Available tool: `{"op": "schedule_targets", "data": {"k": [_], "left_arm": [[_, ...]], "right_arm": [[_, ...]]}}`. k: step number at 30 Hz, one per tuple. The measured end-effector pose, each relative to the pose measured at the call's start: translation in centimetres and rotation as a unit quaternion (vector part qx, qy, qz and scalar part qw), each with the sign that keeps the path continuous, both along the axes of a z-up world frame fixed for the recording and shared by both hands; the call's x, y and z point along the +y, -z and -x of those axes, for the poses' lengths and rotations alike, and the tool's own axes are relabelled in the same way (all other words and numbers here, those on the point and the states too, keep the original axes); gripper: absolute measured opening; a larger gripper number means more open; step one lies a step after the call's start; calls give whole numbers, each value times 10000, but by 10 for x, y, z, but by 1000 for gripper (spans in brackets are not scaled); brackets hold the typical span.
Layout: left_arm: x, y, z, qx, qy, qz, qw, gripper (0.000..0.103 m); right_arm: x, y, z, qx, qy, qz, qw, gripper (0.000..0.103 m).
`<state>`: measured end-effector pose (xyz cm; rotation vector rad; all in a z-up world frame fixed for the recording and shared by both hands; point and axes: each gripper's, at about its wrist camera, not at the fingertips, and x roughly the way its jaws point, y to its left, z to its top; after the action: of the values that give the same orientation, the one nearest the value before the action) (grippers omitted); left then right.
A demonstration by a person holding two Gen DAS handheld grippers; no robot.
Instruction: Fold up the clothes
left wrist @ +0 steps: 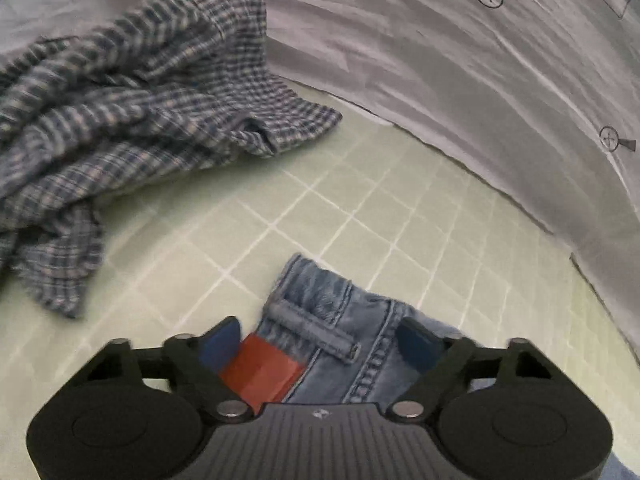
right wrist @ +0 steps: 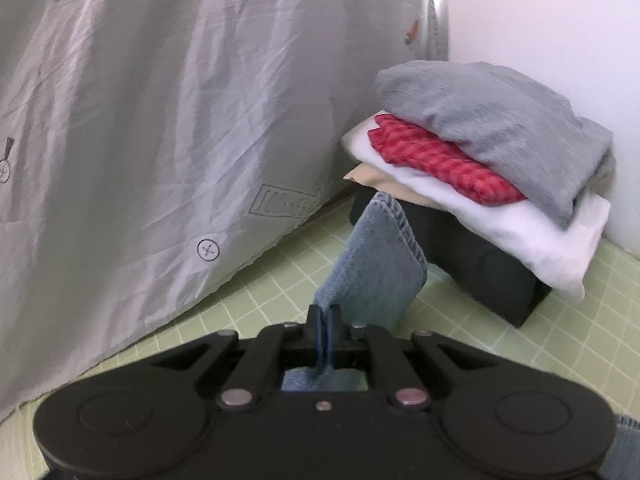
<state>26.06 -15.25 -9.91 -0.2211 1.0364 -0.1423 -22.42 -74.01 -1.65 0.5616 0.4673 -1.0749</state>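
Observation:
Blue jeans [left wrist: 320, 312] with a red label and a belt loop lie on the green checked surface, waistband between the fingers of my left gripper [left wrist: 320, 340], which is open and around it. My right gripper [right wrist: 325, 316] is shut on a folded edge of the jeans [right wrist: 376, 264], which stands up in front of the fingers. A crumpled blue plaid shirt [left wrist: 120, 112] lies at the left in the left wrist view.
A grey printed sheet [left wrist: 460, 60] hangs along the far side and also shows in the right wrist view [right wrist: 160, 120]. A stack of folded clothes [right wrist: 488, 152], grey, red and white, rests on a dark box [right wrist: 500, 280] by a white wall.

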Motion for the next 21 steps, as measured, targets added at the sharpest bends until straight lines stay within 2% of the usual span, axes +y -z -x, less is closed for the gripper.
{"op": "schedule_targets", "data": {"k": [2, 3, 7, 10, 12, 18, 21], "left_arm": [[0, 1, 0, -64, 10, 75, 10000, 59], [1, 2, 0, -85, -1, 97, 9999, 41], [2, -1, 6, -229, -6, 119, 9997, 24], [-3, -17, 22, -653, 107, -162, 9977, 17], [1, -36, 39, -964, 42, -253, 9950, 17], [33, -97, 89, -1905, -601, -447, 9788, 16], [49, -116, 97, -2203, -827, -531, 9705, 16]], "right_arm": [[4, -3, 1, -33, 134, 123, 9998, 3], [7, -6, 2, -67, 175, 183, 9997, 3], [17, -19, 11, -169, 251, 432, 9986, 3], [27, -33, 20, -196, 243, 643, 9974, 3], [34, -44, 28, -235, 289, 804, 9961, 3], [78, -83, 39, 147, 371, 1961, 9798, 3], [81, -100, 31, 70, 238, 2221, 9747, 3]]}}
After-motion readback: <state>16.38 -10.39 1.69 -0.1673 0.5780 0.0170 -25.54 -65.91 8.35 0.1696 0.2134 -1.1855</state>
